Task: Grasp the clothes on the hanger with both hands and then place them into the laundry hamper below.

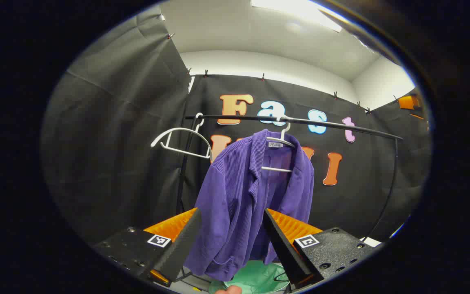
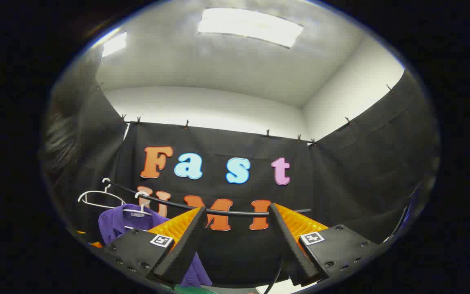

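jacket [image 1: 251, 196]: purple, on hanger [image 1: 280, 141], mid rail [image 1: 341, 125]
hamper [image 1: 255, 277]: green, below jacket
left gripper [image 1: 229, 241]: jaws open, empty
right gripper [image 2: 237, 241]: jaws open, empty

Green hamper [image 1: 255, 277] mostly behind jacket [image 1: 247, 196]

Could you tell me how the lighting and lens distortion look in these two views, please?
Left gripper view: the clothes rail bows from fisheye, and the purple jacket is evenly lit and sharp. Right gripper view: the ceiling light panel glares white.
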Motion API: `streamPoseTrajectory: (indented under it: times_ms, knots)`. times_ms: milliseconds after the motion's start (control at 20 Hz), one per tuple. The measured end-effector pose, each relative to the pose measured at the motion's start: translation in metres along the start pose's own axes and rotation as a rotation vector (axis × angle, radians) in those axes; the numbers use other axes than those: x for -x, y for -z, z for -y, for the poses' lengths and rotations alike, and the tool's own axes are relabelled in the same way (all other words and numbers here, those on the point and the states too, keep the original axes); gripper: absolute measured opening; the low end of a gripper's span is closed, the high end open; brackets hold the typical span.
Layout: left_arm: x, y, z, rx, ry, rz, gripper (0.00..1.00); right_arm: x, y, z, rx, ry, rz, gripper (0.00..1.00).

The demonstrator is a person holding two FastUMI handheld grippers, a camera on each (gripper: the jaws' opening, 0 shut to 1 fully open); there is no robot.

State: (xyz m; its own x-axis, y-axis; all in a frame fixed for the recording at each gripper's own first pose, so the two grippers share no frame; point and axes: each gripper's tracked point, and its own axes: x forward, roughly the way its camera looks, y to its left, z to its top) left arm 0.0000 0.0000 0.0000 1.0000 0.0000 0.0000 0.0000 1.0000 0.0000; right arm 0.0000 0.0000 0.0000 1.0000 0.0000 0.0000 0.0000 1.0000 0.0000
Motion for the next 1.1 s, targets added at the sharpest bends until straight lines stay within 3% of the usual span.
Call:
streamPoseTrajectory:
  times_ms: [100,150,300,400,450,500,550,600,850,950,1000,1100]
  knots:
    - [-0.001,-0.008,0.001,-0.042,-0.042,0.038,0.95,-0.011,0.048,-0.016,-0.078,-0.101,-0.031,0.95]
    - [-0.003,-0.008,0.002,-0.063,-0.074,0.038,0.91,-0.014,0.077,-0.026,-0.128,-0.147,-0.059,0.98]
    - [-0.001,-0.003,0.021,-0.069,-0.103,0.038,0.99,-0.022,0.165,-0.025,-0.142,-0.163,-0.148,0.98]
    - [-0.004,-0.002,0.031,-0.052,-0.112,0.043,0.95,-0.028,0.199,-0.02,-0.105,-0.158,-0.173,0.94]
    - [-0.006,0.0,0.034,-0.055,-0.124,0.037,0.95,-0.032,0.212,-0.021,-0.119,-0.163,-0.192,0.98]
    - [-0.008,0.001,0.034,-0.065,-0.137,0.038,0.99,-0.036,0.218,-0.022,-0.139,-0.169,-0.206,0.98]
    - [-0.008,0.001,0.035,-0.074,-0.148,0.043,0.95,-0.039,0.222,-0.02,-0.154,-0.168,-0.213,0.94]
    - [-0.009,0.002,0.036,-0.075,-0.15,0.043,0.95,-0.044,0.225,-0.017,-0.157,-0.164,-0.21,0.98]
    - [-0.029,0.019,0.028,-0.047,-0.099,-0.004,0.92,-0.048,0.221,-0.015,-0.114,-0.079,-0.172,0.99]
    - [-0.036,0.02,0.019,-0.031,-0.089,-0.006,0.95,-0.044,0.219,-0.036,-0.115,-0.083,-0.16,0.94]
    - [-0.039,0.021,0.013,-0.027,-0.086,-0.008,0.95,-0.043,0.225,-0.054,-0.12,-0.104,-0.172,0.99]
    - [-0.045,0.023,0.007,-0.04,-0.073,-0.015,0.92,-0.041,0.24,-0.093,-0.149,-0.163,-0.21,0.99]
